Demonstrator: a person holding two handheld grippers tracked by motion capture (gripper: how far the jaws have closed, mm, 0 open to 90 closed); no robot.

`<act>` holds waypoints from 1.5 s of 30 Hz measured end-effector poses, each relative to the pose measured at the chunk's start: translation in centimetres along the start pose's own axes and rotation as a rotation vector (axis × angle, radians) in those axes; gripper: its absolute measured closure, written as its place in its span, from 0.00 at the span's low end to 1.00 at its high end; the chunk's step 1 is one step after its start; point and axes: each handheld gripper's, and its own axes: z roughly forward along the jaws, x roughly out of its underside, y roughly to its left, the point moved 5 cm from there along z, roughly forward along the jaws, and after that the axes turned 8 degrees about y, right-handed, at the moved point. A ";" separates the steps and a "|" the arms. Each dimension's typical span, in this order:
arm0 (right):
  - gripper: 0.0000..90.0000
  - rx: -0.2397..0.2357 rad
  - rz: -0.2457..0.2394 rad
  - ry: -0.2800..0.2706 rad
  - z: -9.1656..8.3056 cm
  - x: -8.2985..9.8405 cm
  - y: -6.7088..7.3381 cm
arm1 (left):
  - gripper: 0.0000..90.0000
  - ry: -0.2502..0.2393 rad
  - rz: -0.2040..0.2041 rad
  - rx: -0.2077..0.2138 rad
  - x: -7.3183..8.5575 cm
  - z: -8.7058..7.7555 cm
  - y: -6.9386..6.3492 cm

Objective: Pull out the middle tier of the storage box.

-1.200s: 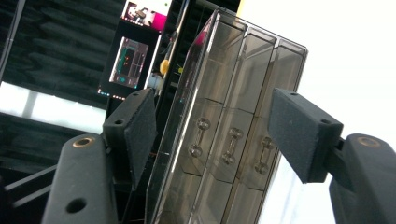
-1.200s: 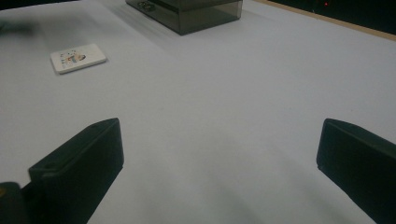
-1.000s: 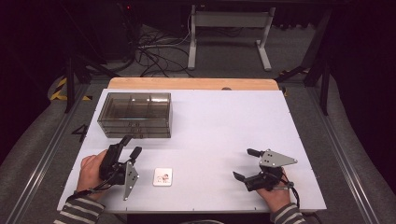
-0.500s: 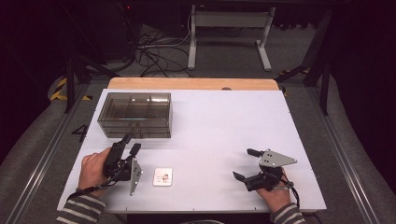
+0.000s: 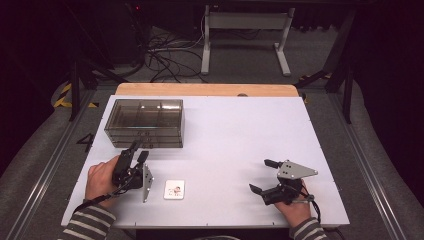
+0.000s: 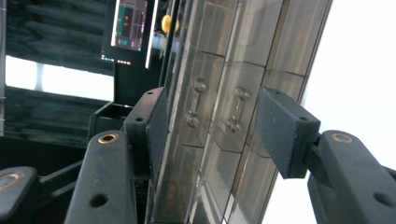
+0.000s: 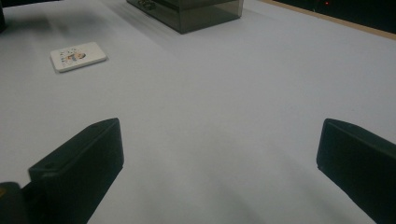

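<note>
The left gripper (image 5: pixel 139 151), fingers (image 6: pixel 285 130) half open, just closing on nothing, points at the drawer handles (image 6: pixel 236 108) of the box (image 5: pixel 145 122) just ahead on the tabletop (image 5: pixel 240 130), while the right gripper (image 5: pixel 265 175) rests wide open, well apart.

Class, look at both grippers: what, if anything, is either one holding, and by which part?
Nothing is held. The left gripper has open jaws facing the drawer box; the right gripper is open over the table.

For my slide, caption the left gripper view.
Left gripper, open, lined up on the smoky drawer box's two handles.
</note>
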 end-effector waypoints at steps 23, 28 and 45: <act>0.02 0.000 -0.001 0.006 0.1 0.0 0.0 | 0.63 0.077 0.042 0.038 0.9 2.3 -0.9; 0.02 0.001 -0.003 0.006 0.1 0.0 0.0 | 0.64 0.082 0.051 0.045 1.0 2.8 -1.2; 0.02 -0.001 -0.006 0.007 0.1 0.0 0.1 | 0.72 0.104 0.102 0.027 1.2 4.1 -1.6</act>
